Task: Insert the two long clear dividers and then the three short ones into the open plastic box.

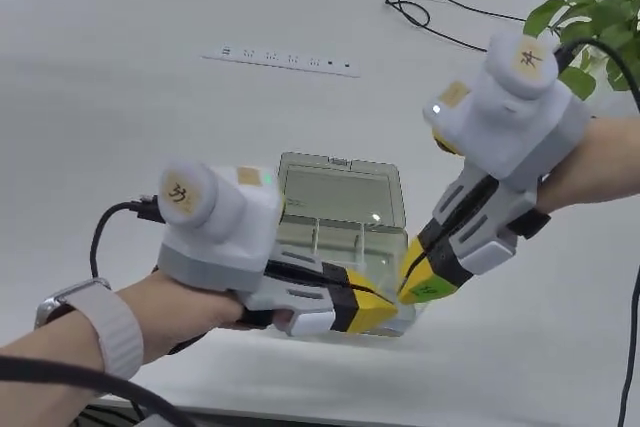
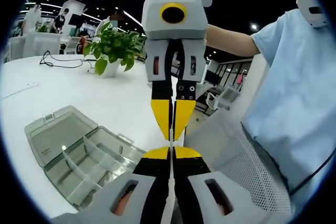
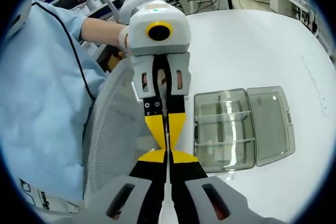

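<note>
Nearest me, my left gripper (image 2: 171, 153) comes in low from the left with its jaws pressed together down to a hairline. My right gripper (image 3: 167, 155) slants down from the upper right with its jaws just as tightly closed. The two sets of yellow tips meet nose to nose, touching or all but touching. Each gripper view shows a pale sliver running along the seam of its own jaws. It may be a clear divider pinched edge-on and shared between the two, but clear plastic against a white table is hard to read, so I cannot say for certain that either gripper holds anything. Meeting tip to tip like this suggests to me a hand-over, or squaring up one thin piece before it goes down.

In the head view the tips hang over the near right corner of the open plastic box (image 3: 212, 128), which lies flat on the white table (image 1: 150, 97) just beyond my hands. That is presumably why I hold them there, straight above the place the piece has to drop. Some clear dividers (image 3: 223, 143) already stand inside, crossing to form compartments, though I cannot count them or sort long from short with confidence. The lid (image 3: 270, 124) lies folded back on the far side, leaving the mouth free for both grippers. Farther off are a white power strip (image 1: 280, 58), then a looped black cable (image 1: 430, 12) and a leafy plant (image 1: 590, 7) at the far right, all well clear of the work.
</note>
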